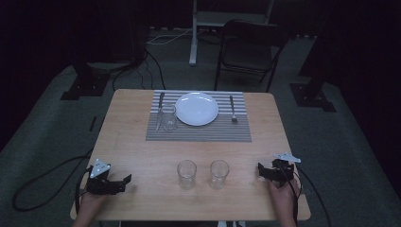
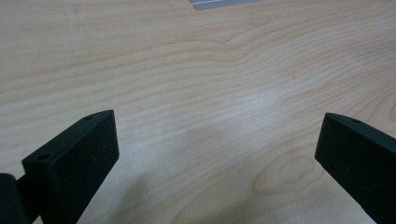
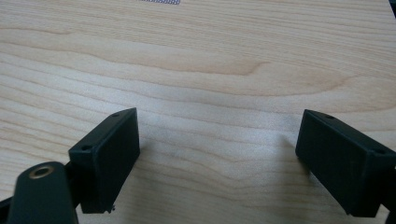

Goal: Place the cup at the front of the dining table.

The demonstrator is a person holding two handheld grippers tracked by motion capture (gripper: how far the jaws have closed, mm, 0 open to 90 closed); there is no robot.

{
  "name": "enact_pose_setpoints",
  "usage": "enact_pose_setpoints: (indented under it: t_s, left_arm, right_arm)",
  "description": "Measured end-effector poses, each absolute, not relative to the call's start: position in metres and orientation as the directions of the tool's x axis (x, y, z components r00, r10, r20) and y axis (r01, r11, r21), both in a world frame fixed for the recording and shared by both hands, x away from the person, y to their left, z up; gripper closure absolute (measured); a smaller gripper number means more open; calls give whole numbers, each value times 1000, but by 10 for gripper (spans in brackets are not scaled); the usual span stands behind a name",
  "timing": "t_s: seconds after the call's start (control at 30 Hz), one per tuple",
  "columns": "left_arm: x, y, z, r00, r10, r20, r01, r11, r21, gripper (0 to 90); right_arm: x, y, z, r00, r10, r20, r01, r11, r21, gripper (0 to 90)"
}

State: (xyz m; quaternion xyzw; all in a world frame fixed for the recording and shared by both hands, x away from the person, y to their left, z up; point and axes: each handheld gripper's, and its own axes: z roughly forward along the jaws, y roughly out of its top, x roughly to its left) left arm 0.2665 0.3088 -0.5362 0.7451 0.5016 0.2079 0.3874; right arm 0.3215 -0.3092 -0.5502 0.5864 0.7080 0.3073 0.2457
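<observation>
Where lit, wooden table bare.

Your high view is dim: the room beyond the counter falls off into near black at the top corners and sides, and only the counter and the white plate read clearly. The plate is the brightest patch, with little detail on it. The two near glasses are faint, marked mostly by thin highlights on their rims. In your left gripper view, light comes from above, leaving a soft pale sheen on the wood and diffuse shadow beneath the jaws. Your right gripper view is evenly lit, the grain crisp in the middle, the jaws close to the lens soft.
</observation>
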Motion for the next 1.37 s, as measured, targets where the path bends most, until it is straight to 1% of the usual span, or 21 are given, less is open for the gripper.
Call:
enact_pose_setpoints:
  t_s: [0.13,0.37,0.4,0.5,0.6,0.67,0.8,0.93,1.13,1.37]
  left_arm:
    - [258,315,-538,402,913,-68,601,-207,772,1]
    - [244,323,-541,331,941,-65,617,-164,770,2]
    - [242,323,-541,315,947,-58,623,-161,765,2]
    - [236,323,-540,238,971,0,634,-155,758,2]
    - [232,327,-536,209,978,3,624,-136,770,2]
    - [230,331,-536,180,983,21,635,-132,761,2]
    - [226,339,-535,98,995,26,638,-83,765,2]
    - [227,346,-533,76,997,5,611,-51,790,2]
    - [230,347,-533,43,997,68,612,-80,787,2]
    - [231,350,-534,46,997,57,612,-73,788,2]
  right_arm:
    - [322,-309,-550,-191,981,12,679,123,723,134]
    - [322,-309,-550,-191,981,12,679,123,723,134]
    - [322,-309,-550,-191,981,12,679,123,723,134]
    - [322,-309,-550,-191,981,12,679,123,723,134]
    - [322,-309,-550,-191,981,13,680,123,723,134]
    - [322,-309,-550,-192,981,13,679,123,723,134]
    - [322,-309,-550,-191,981,13,680,123,723,134]
    - [322,-309,-550,-191,981,13,680,123,723,133]
    - [322,-309,-550,-191,981,13,680,123,723,133]
    - [322,-309,-550,-191,981,13,680,123,723,133]
